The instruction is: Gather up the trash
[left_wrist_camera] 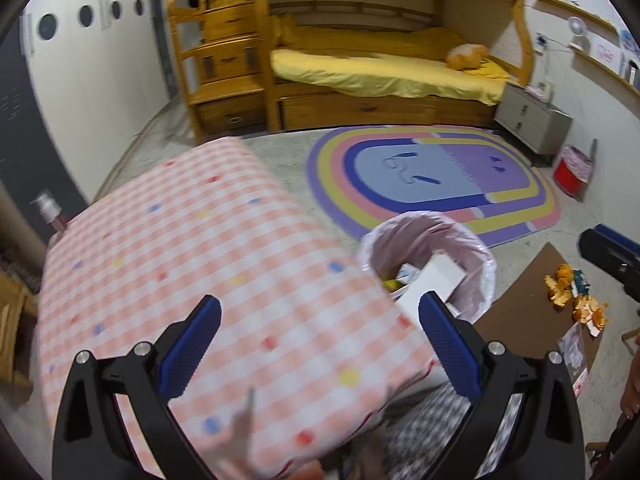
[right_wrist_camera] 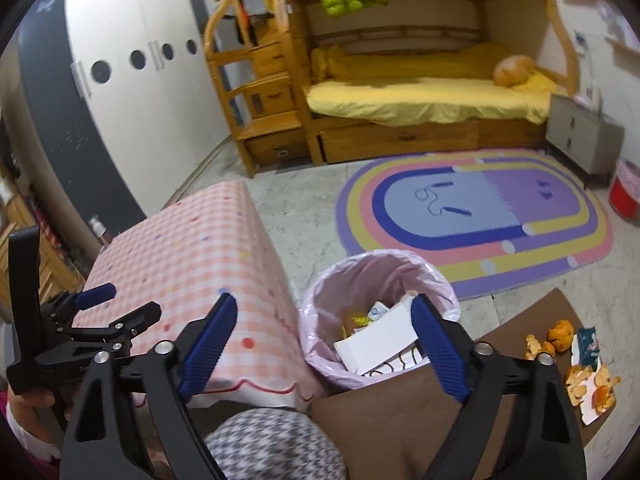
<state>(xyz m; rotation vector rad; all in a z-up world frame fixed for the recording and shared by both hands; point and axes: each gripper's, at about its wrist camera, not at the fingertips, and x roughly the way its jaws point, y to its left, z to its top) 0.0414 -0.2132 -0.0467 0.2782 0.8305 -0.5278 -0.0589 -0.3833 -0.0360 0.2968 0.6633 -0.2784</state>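
- While both grippers hung empty above the floor, the biggest worry was the pink-lined bin (right_wrist_camera: 376, 320) itself: it stood just beside the checked tablecloth (right_wrist_camera: 192, 264) and against the brown board (right_wrist_camera: 460, 396), so in my judgement a low, careless sweep back toward the rubbish could have clipped its rim and tipped it.
- The white box (right_wrist_camera: 374, 346) lay inside that bin, tilted, its long axis running from lower left to upper right in the right wrist view, one end near the rim; a knock to the bin might well have spilled it out again.
- The right gripper (right_wrist_camera: 326, 344) showed its jaws spread wide with nothing pinched, hovering above the bin's mouth.
- The left gripper (left_wrist_camera: 320, 344) was likewise spread wide and held nothing, over the edge of the tablecloth and near the bin.
- What remained to collect sat well apart to the right, at the board's far edge: orange peels (right_wrist_camera: 588, 380) scattered on and beside a sheet of paper (right_wrist_camera: 588, 412), and a small dark-green packet (right_wrist_camera: 588, 346).
- The packet stood its long axis roughly up and down in the right wrist view; the peels were curled scraps with no clear direction.
- Being thin and loose, I reckoned those peels could slip through wide jaws or scatter when nudged.
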